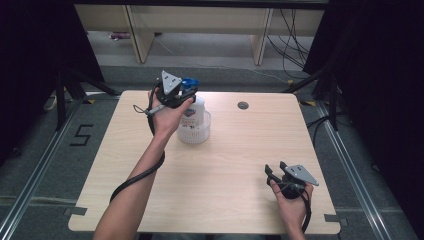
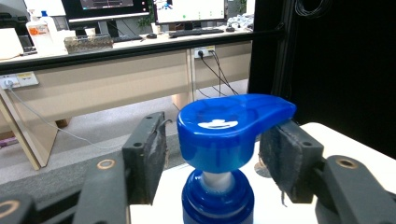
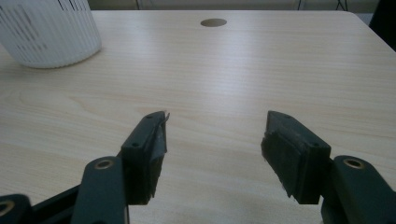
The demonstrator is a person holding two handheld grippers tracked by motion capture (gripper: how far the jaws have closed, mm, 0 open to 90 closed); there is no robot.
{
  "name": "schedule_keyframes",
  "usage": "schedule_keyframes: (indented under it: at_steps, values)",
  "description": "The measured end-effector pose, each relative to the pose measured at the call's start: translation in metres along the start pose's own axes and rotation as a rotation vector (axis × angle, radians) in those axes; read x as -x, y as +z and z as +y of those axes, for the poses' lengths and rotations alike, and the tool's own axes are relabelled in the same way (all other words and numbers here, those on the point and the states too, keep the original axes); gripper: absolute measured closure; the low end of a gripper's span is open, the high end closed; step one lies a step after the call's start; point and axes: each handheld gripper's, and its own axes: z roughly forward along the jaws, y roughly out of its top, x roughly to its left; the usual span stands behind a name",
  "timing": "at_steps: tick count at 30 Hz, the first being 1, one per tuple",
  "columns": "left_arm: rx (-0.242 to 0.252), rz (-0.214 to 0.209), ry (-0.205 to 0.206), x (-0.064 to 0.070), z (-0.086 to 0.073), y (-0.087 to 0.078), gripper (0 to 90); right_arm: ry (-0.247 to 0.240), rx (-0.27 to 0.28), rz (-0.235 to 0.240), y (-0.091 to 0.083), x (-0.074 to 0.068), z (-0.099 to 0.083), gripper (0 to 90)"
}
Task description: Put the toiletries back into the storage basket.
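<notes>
with left gripper (image 2: 212,154) gaping around pump (image 2: 229,130), untouched, bottle (image 1: 196,114) steadied by basket (image 1: 194,134); right gripper (image 3: 212,154) agape, idle.

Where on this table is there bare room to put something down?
Most of the table is bare: the wide middle between the white basket and the right gripper, and the far right corner past the round hole. It is crowded only far left, where the left gripper straddles the pump bottle.

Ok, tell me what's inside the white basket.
A white pump bottle with a blue pump head stands in the white basket. The left gripper brackets the head; the basket's floor is hidden.
</notes>
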Motion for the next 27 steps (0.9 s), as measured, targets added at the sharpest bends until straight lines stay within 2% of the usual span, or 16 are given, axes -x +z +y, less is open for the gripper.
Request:
schedule_keyframes:
  at_steps: [8, 12, 14, 15, 16, 18, 19, 20, 21, 23, 26, 27]
  values:
    - [-0.009, -0.010, -0.028, 0.001, 0.000, -0.008, 37.7, -0.003, 0.002, -0.002, 0.000, 0.000, 0.000, 40.0]
    - [-0.009, -0.012, -0.022, 0.000, -0.001, -0.013, 37.2, 0.000, 0.001, -0.001, 0.000, 0.000, 0.000, 39.9]
    - [0.014, -0.006, -0.003, 0.000, -0.003, -0.018, 37.3, 0.000, 0.001, -0.001, 0.000, 0.000, 0.000, 39.9]
    - [0.023, -0.004, 0.000, 0.000, -0.003, -0.020, 37.5, 0.037, -0.006, 0.003, 0.000, -0.003, 0.000, 39.9]
    - [0.028, -0.006, -0.002, 0.000, -0.004, -0.023, 37.6, -0.005, 0.002, 0.000, 0.000, 0.000, 0.000, 39.8]
    - [0.032, -0.012, 0.001, 0.000, -0.005, -0.027, 37.6, -0.002, 0.003, -0.001, 0.000, 0.000, 0.000, 39.8]
    - [0.029, -0.016, -0.011, 0.001, -0.007, -0.029, 37.6, -0.002, 0.003, -0.001, 0.000, 0.000, 0.000, 39.8]
    - [0.029, -0.013, 0.003, 0.000, -0.007, -0.031, 37.5, 0.041, -0.005, 0.002, 0.000, -0.003, -0.001, 39.8]
    - [0.025, -0.021, -0.011, 0.000, -0.008, -0.032, 37.5, 0.033, -0.004, 0.002, 0.000, -0.003, -0.001, 39.8]
    - [0.029, -0.019, -0.001, -0.001, -0.010, -0.036, 37.5, 0.051, -0.008, 0.001, 0.000, -0.004, -0.001, 39.8]
    - [0.029, -0.020, 0.014, -0.002, -0.014, -0.041, 37.5, 0.028, -0.001, 0.005, 0.000, -0.002, 0.000, 39.7]
    - [0.025, -0.025, -0.001, -0.002, -0.015, -0.042, 37.4, 0.026, -0.003, 0.001, 0.000, -0.002, 0.000, 39.8]
